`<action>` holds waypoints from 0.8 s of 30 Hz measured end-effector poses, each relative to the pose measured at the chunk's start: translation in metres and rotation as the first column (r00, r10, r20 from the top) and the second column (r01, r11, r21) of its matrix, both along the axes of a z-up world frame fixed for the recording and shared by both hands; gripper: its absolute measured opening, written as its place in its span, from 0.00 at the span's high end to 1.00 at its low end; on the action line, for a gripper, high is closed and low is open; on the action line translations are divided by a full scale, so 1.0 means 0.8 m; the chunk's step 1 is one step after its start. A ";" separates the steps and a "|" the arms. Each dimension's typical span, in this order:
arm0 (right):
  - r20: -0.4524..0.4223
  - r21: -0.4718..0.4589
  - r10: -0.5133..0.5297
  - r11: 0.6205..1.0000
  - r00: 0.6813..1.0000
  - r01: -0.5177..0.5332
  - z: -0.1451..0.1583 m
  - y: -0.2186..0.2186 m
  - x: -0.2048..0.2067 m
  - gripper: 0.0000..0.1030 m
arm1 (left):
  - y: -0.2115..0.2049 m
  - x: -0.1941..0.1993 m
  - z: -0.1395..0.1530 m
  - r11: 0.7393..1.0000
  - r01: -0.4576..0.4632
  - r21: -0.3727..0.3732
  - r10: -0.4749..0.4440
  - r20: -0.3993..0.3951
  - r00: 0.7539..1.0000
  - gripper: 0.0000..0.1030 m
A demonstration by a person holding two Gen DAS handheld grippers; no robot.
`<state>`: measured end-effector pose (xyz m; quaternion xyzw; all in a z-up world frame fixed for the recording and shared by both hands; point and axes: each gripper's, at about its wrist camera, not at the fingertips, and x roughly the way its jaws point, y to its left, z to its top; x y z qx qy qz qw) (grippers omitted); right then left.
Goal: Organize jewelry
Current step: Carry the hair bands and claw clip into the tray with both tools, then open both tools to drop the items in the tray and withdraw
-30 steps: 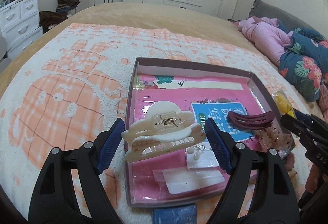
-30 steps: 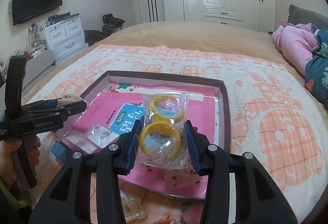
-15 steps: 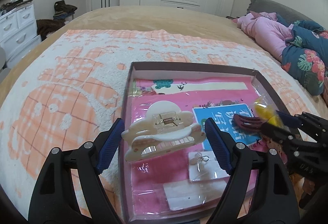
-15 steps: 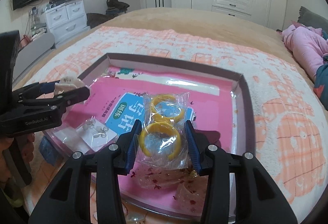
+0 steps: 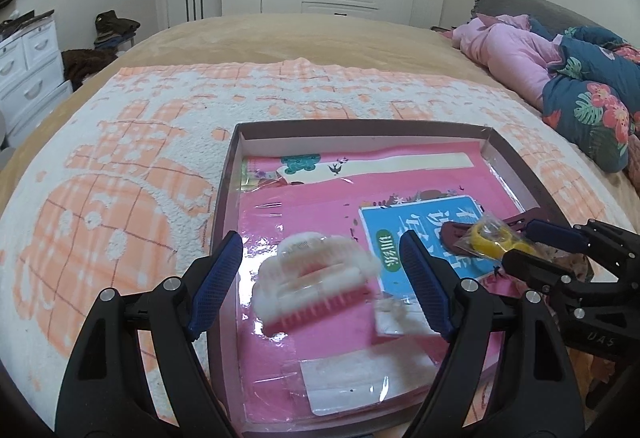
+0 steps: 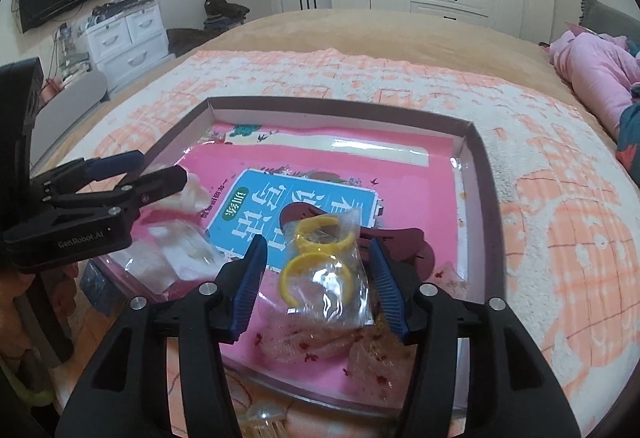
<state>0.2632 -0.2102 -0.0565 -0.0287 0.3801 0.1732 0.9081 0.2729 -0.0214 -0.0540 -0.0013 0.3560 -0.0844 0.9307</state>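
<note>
Tongs on the left [image 5: 320,278] stand apart, the blurred cream hair clip [image 5: 316,280] loose between them over the tray [image 5: 228,173]. Right tongs [image 6: 316,278] are opening around bagged yellow bangles [image 6: 320,270], also over the tray. More packets wait outside.

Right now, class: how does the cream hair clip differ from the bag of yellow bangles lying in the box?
The hair clip is one bare cream piece with teeth; the bag of bangles is clear plastic around two yellow rings. The hair clip sits between the left claw, near the box's left side; the bag sits between the right claw, on a maroon clip. Neither is squeezed.
</note>
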 end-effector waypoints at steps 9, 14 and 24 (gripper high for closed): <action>0.052 0.034 -0.043 0.999 0.998 0.041 0.022 -0.027 -0.024 0.39 | -0.001 -0.010 0.007 1.000 -0.009 -0.008 0.009 0.014 1.000 0.23; 0.081 0.059 -0.079 0.996 0.994 0.074 0.036 -0.045 -0.037 0.32 | 0.003 -0.022 0.016 0.999 -0.025 -0.034 0.026 0.028 0.999 0.17; 0.135 0.085 -0.124 0.990 0.983 0.113 0.062 -0.065 -0.059 0.24 | 0.017 -0.049 0.038 0.995 -0.059 -0.086 0.064 0.056 0.996 0.11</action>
